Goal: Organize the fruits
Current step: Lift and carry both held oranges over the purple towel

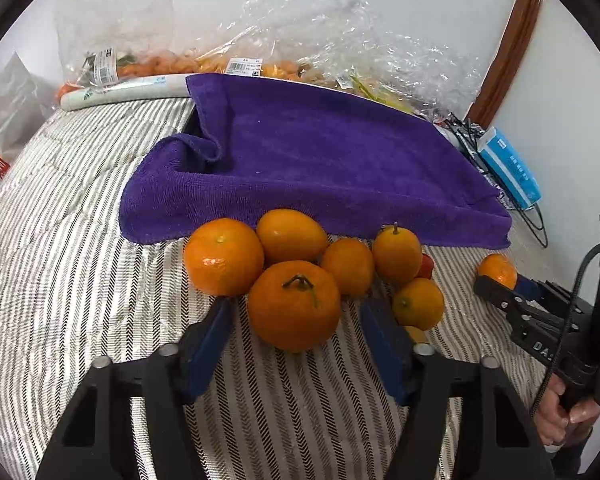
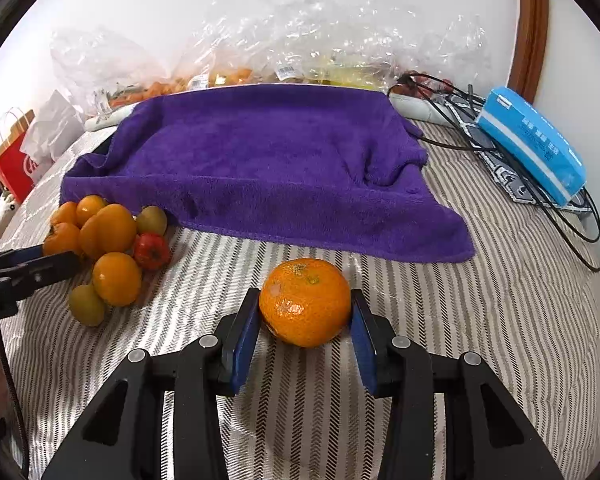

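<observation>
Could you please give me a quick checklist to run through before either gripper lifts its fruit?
1. Right gripper centred on the lone mandarin: ok, one pad on each side.
2. Right pads pressing on the mandarin: ok, both blue pads touch its skin.
3. Left gripper around the stemmed mandarin: ok, the fruit sits between the fingers.
4. Left pads in contact: not ok, gaps show on both sides.
5. Neighbours clear of the left fingers: not ok, the pile touches the stemmed mandarin and a small fruit sits against the right finger.
6. Purple towel free for placing: ok, nothing lies on it.
</observation>
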Demonstrator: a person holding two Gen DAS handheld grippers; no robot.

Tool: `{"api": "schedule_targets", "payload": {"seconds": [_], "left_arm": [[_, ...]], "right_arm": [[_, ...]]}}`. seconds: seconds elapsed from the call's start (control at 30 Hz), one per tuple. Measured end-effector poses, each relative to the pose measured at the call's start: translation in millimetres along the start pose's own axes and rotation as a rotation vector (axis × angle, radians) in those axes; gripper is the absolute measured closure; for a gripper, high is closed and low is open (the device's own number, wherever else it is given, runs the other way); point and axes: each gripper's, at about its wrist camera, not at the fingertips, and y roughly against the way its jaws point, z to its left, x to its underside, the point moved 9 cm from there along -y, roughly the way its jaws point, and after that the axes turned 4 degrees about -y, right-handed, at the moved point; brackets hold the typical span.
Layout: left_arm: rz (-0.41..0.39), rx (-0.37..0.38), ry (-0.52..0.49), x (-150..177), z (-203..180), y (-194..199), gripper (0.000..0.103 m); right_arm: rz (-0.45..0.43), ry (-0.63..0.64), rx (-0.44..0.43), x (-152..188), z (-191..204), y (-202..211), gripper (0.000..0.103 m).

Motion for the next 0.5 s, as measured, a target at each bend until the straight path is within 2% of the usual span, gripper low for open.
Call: {"api": "schedule_targets", "payload": {"seconds": [0.07, 0.13, 0.37, 0.5], "left_arm": [[-0.005, -0.01, -0.009, 1, 0, 0, 0.056], [-0.002, 0.006, -0.013, 1, 1, 1, 0.062], [0.001, 0.029, 0.015, 9, 6, 10, 0.062], [-0.016, 0.006, 0.02, 15, 11, 24, 0.062]], "right_arm": [[-0.004, 0.0, 0.0, 1, 0, 1, 0.06], [-0.01, -0.004, -0.006, 1, -1, 2, 0.06], [-0.053, -0.02, -0.021, -1, -4, 11, 0.06], [-0.081, -0.026, -0.031, -1, -5, 19, 0.06]]}}
